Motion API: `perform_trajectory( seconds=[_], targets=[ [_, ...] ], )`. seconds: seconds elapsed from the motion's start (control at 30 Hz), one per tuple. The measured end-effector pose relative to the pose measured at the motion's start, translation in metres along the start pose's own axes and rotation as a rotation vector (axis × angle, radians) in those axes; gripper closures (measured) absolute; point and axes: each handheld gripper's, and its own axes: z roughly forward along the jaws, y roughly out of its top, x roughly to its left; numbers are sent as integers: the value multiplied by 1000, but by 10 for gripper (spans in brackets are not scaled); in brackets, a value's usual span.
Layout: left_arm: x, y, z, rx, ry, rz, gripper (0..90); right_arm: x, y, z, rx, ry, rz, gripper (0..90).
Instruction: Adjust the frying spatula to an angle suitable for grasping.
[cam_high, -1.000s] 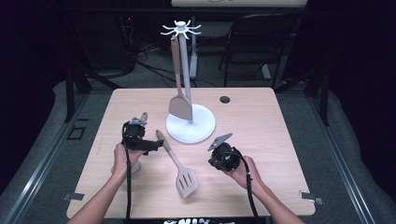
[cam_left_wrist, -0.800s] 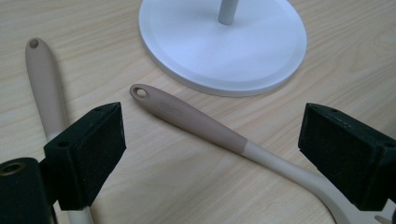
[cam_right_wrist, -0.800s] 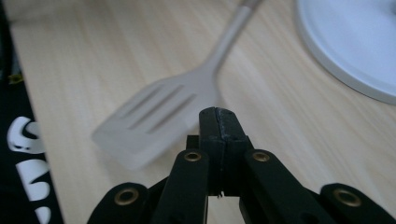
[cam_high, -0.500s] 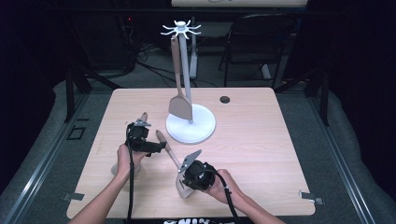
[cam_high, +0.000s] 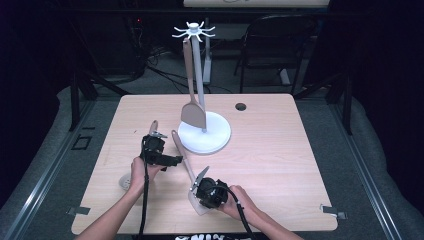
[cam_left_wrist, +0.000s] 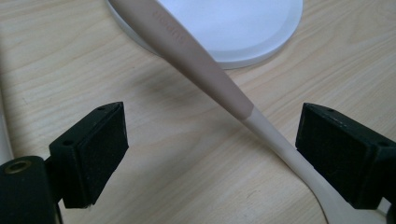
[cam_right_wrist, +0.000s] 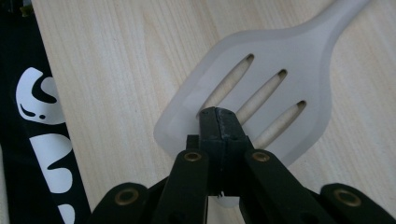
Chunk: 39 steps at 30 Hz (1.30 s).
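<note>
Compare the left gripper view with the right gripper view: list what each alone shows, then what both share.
Left gripper view alone: the round white stand base, and the left tool open, with the beige spatula handle running between its jaws.

Right gripper view alone: the pale translucent slotted spatula blade, with the right tool shut on its edge, and a black strip with white lettering.

Shared: the light wooden table and that one spatula.

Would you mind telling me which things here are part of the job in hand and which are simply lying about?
In use:
- slotted spatula, its blade pinched by the right hand-held gripper
- left hand-held gripper, open either side of the spatula's handle
- white stand, with another spatula hanging on it

Lying about:
- utensil by the left hand
- black chair
</note>
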Motion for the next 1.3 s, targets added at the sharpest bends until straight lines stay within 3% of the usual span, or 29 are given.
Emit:
perform_trajectory(
  seconds=[0.27,0.6,0.73,1.0,1.07,1.3],
  targets=[
    [-7,3,16,24,-12,-21,144,-3,-1,1,-13,8,4,900],
    [0,6,34,52,-28,-74,265,-5,-1,1,-14,17,-1,900],
    [3,6,37,48,-52,-92,320,-6,-1,2,-18,27,2,900],
    [0,7,45,48,-94,-76,494,-6,-1,1,-16,33,3,900],
    [0,6,45,47,-99,-76,500,-7,-1,1,-11,31,-1,900],
    [5,4,42,13,-166,-145,559,-8,-1,1,-12,34,8,893]
  ],
)
